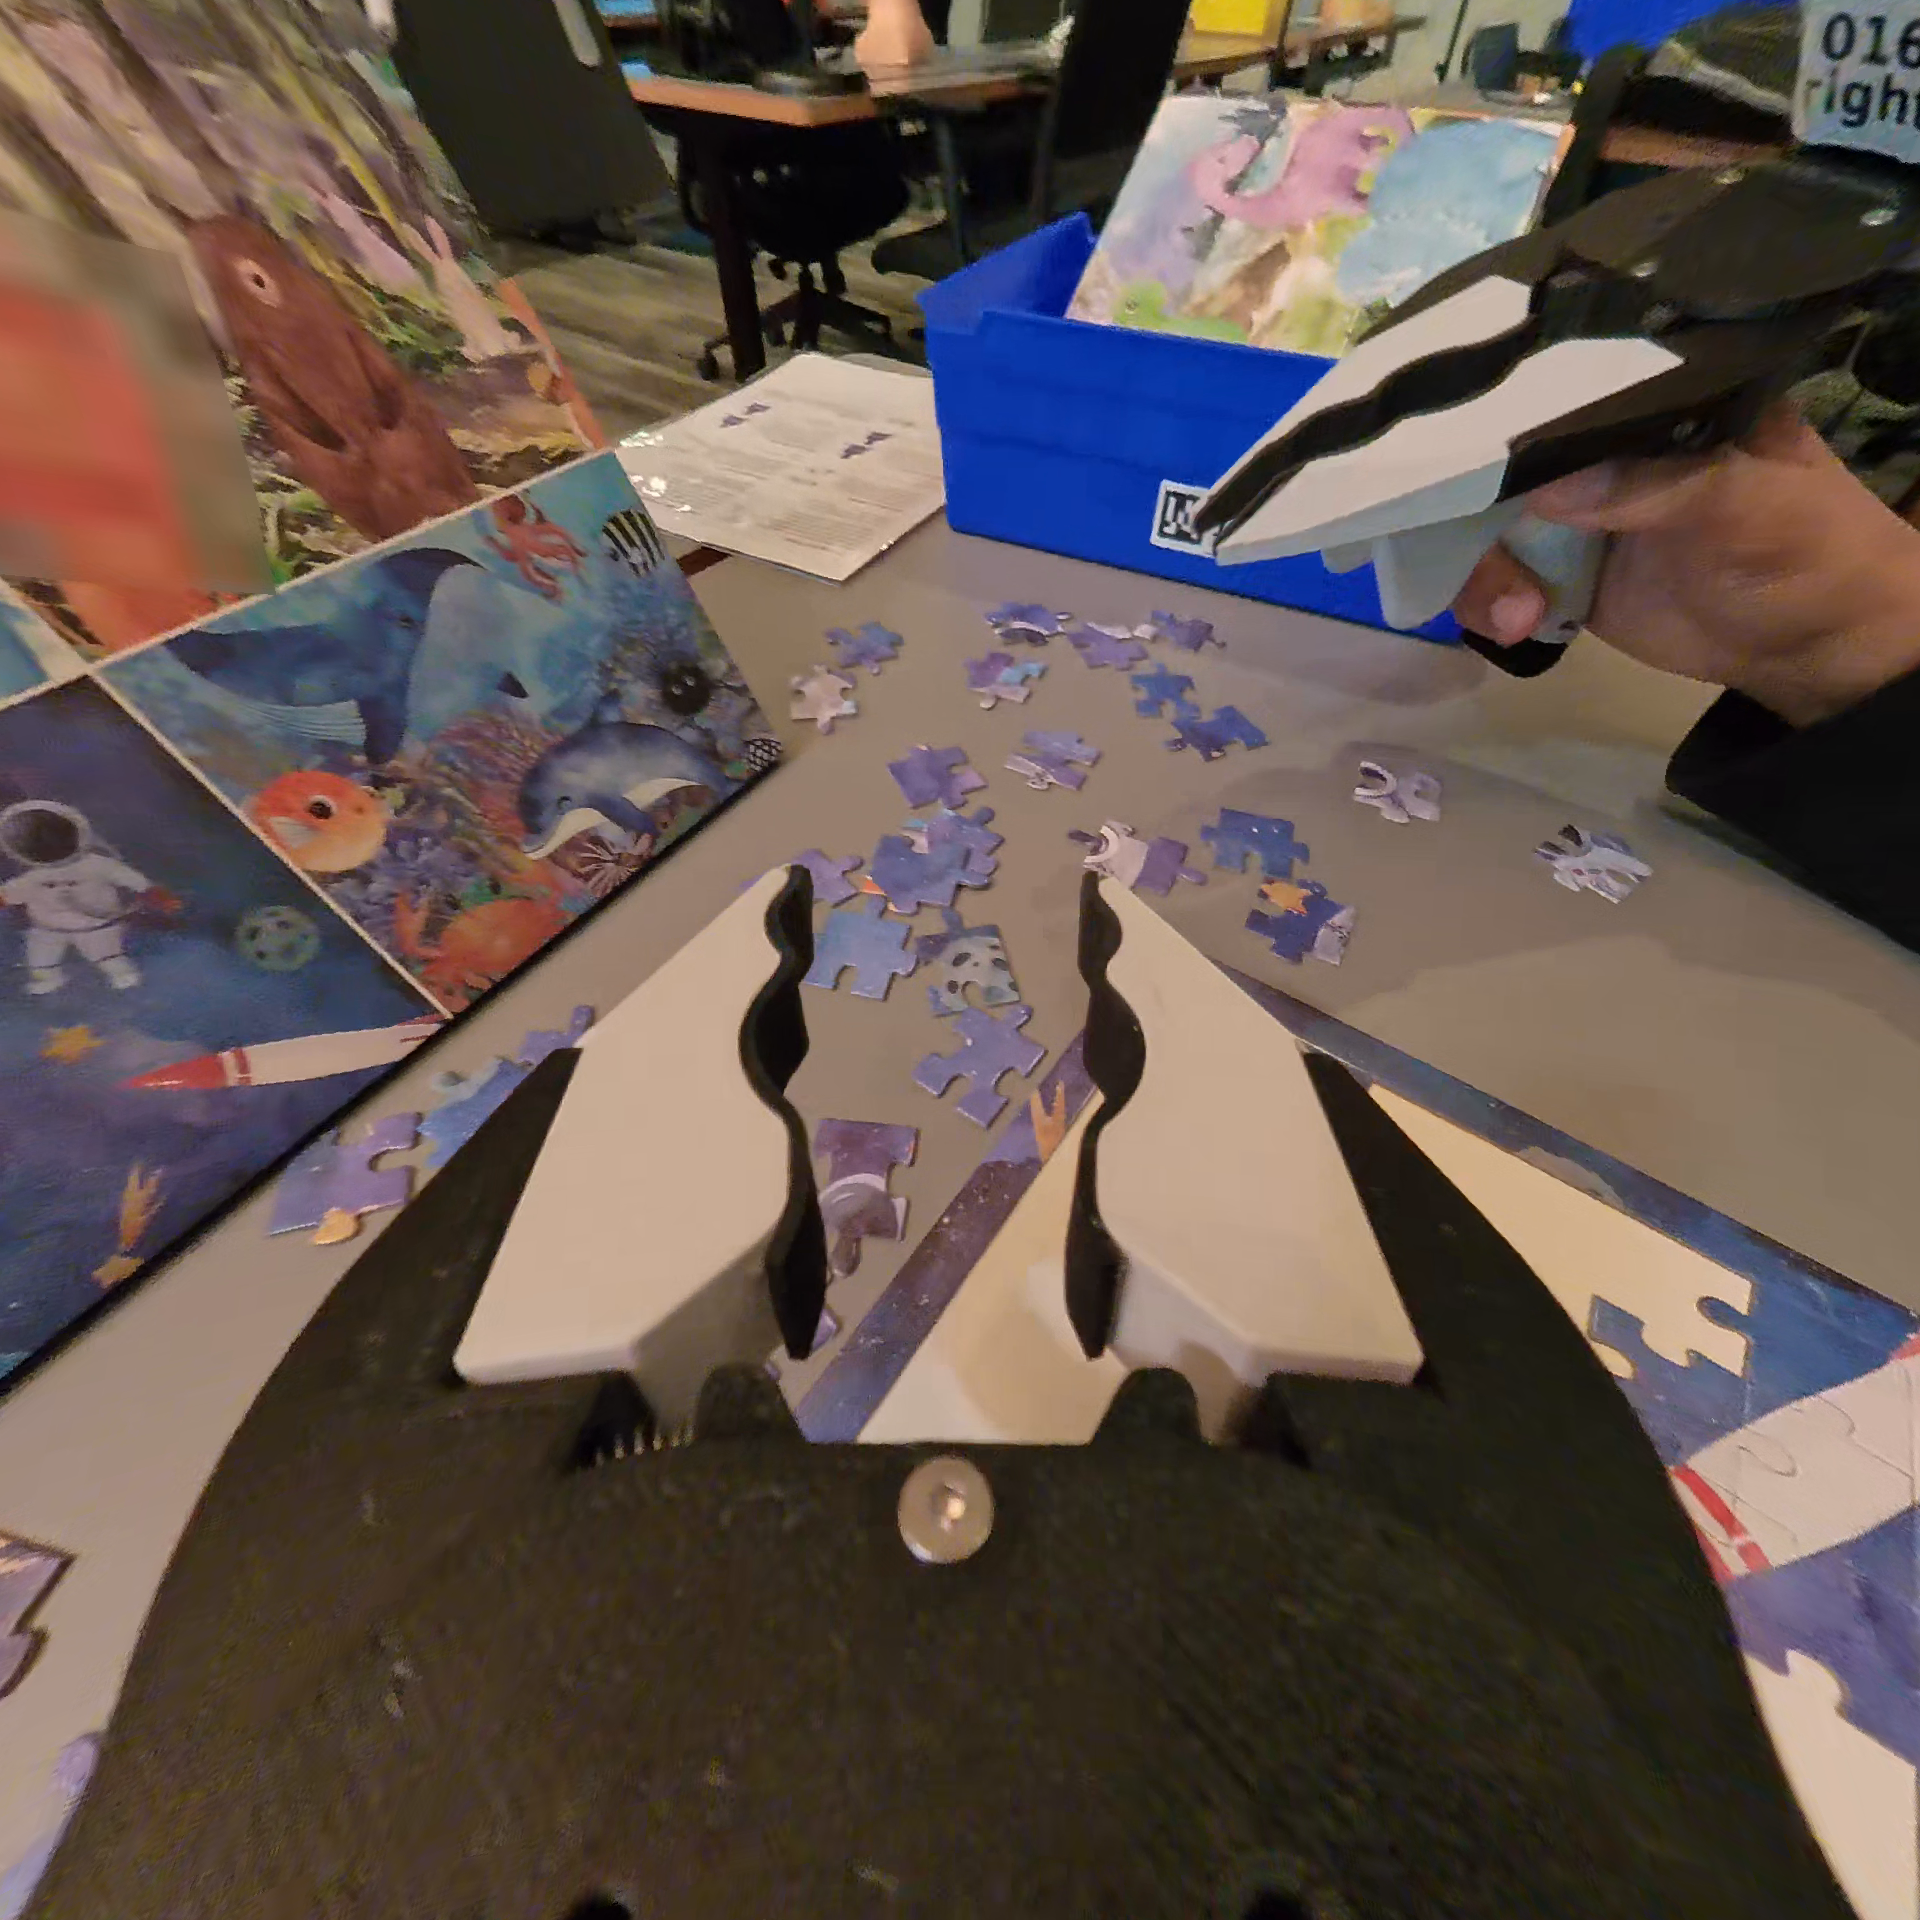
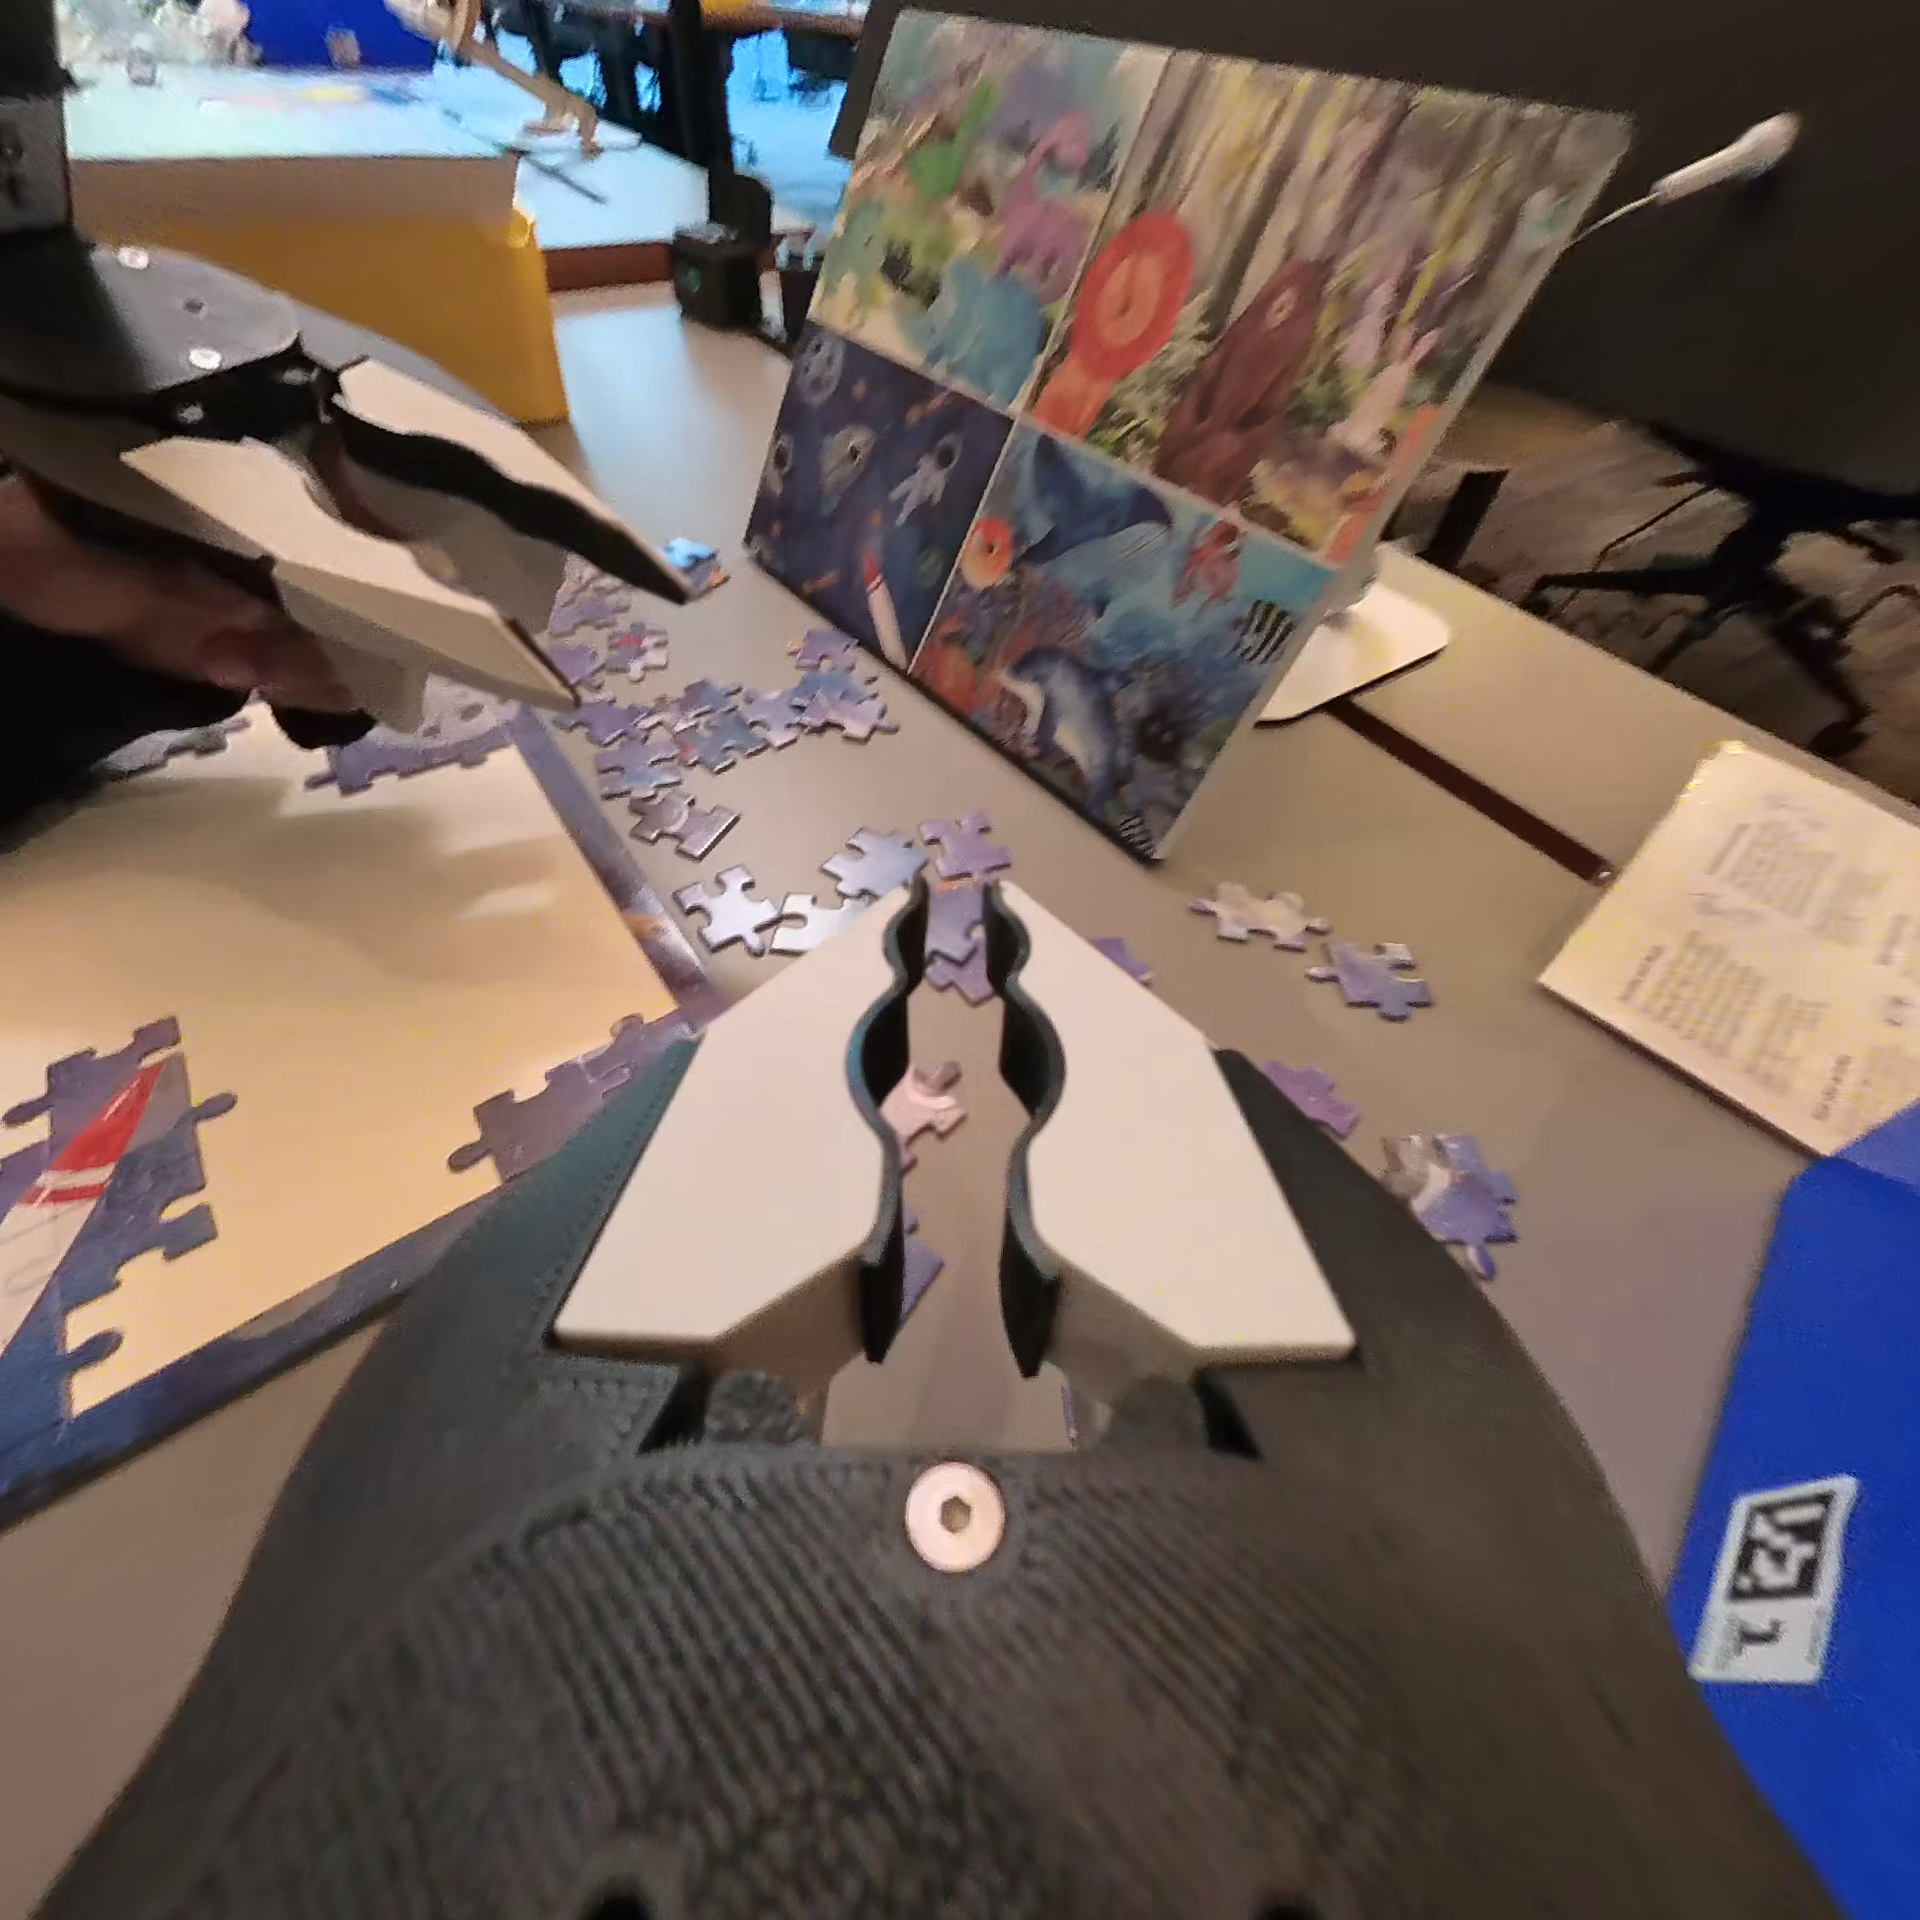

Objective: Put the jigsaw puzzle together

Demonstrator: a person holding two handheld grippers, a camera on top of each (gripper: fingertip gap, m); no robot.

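Loose puzzle pieces [image 1: 977,1060], blue and purple: scattered on grey table [image 1: 1507,1039], beside puzzle tray [image 2: 312,935]. Tray: mostly bare, only a rocket patch [image 2: 94,1164] and some edge fitted. Left hand-held gripper [image 1: 940,883]: jaws wide, nothing between, above the pieces. Right hand-held gripper [image 2: 961,894]: jaws narrow, apparently nothing gripped, raised near blue bin [image 1: 1060,416]. Also: upright picture board [image 2: 1143,468], printed sheet [image 1: 800,468]. Room: desks and chairs [image 1: 790,104] behind.

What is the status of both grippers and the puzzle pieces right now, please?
Left gripper open, empty, over loose puzzle pieces. Right gripper nearly closed, empty, raised above the table. Puzzle board partly filled. Blue bin behind.
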